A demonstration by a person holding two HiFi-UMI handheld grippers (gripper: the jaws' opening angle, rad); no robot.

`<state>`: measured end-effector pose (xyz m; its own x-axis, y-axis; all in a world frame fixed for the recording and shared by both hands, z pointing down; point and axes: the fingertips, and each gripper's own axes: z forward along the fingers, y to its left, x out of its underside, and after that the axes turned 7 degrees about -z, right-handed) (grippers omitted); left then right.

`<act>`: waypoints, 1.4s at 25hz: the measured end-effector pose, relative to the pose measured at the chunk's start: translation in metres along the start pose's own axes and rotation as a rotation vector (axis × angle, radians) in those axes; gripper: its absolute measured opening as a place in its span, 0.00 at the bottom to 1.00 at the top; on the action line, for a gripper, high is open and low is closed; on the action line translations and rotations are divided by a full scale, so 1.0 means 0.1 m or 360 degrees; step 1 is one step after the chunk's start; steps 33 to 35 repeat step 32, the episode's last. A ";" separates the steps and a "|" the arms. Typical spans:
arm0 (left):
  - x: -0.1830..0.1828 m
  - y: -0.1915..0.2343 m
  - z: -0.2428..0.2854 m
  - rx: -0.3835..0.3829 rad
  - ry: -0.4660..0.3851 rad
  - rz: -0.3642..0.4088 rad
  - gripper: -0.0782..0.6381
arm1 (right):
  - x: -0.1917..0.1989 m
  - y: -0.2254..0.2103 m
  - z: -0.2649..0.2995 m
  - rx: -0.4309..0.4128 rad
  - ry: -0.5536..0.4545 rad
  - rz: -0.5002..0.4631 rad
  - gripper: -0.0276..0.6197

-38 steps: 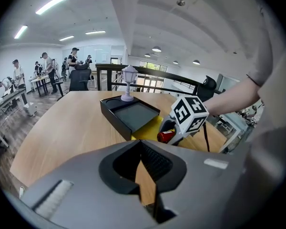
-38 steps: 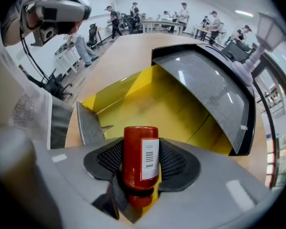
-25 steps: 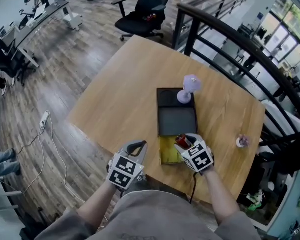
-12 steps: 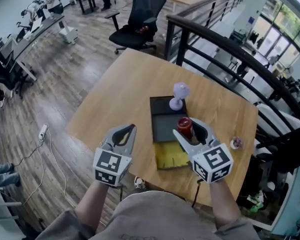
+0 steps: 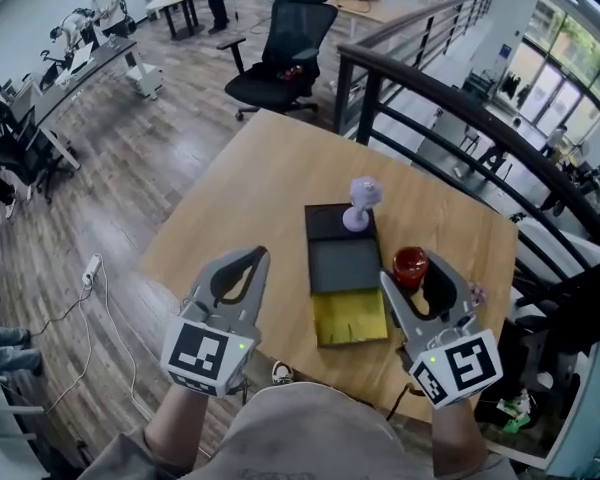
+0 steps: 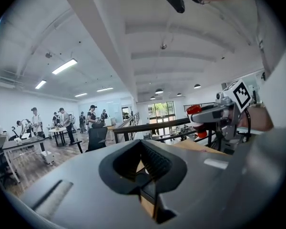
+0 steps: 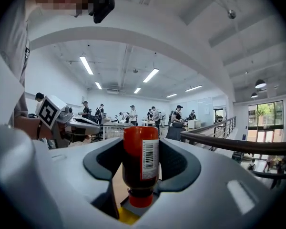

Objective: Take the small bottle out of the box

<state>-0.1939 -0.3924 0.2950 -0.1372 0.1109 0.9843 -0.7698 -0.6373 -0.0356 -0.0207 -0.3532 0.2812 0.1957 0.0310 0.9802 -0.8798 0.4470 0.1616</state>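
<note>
Bottle position first: the small bottle point(image 5: 410, 265) is out of the box point(image 5: 350, 320) and hangs in the air just to the right of it, above bare counter point(image 5: 250, 208). The yellow-lined near half of the box shows nothing in it from the head view. The dark far half carries only a small purple ornament point(image 5: 361, 202) at its far end.

From here I read the bottle's long axis as roughly upright. In the right gripper view it crosses the grip top to bottom, with the narrow neck and red cap at the lower end and the barcode label facing the camera. So it looks to be held cap-down.

My right claw point(image 5: 413, 271) is pinching the bottle by its body, 1 jaw on each side, closed only as far as the bottle's width allows. The grip looks centred, and I see no tilt to either side.

My left claw point(image 5: 243, 256) is pressed together with nothing between its jaws. It hovers over the near left part of the counter, well apart from the box.

The right hand is plainly the nearer 1, and I judge the taking-out essentially done. What remains is a free patch of counter right of the box to set the bottle on, minding the cap-down orientation.
</note>
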 end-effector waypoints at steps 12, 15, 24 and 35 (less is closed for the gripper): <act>0.31 -0.27 -0.17 0.0049 0.0126 -0.0109 0.11 | 0.41 0.27 -0.21 -0.0059 0.0162 0.0151 0.40; 0.35 -0.31 -0.16 0.0074 0.0133 -0.0087 0.11 | 0.47 0.26 -0.22 -0.0056 0.0188 0.0141 0.40; 0.38 -0.36 -0.12 0.0088 0.0135 -0.0048 0.11 | 0.49 0.25 -0.21 -0.0068 0.0211 0.0130 0.40; 0.44 -0.34 -0.15 0.0058 0.0158 -0.0098 0.11 | 0.55 0.28 -0.21 -0.0092 0.0241 0.0100 0.40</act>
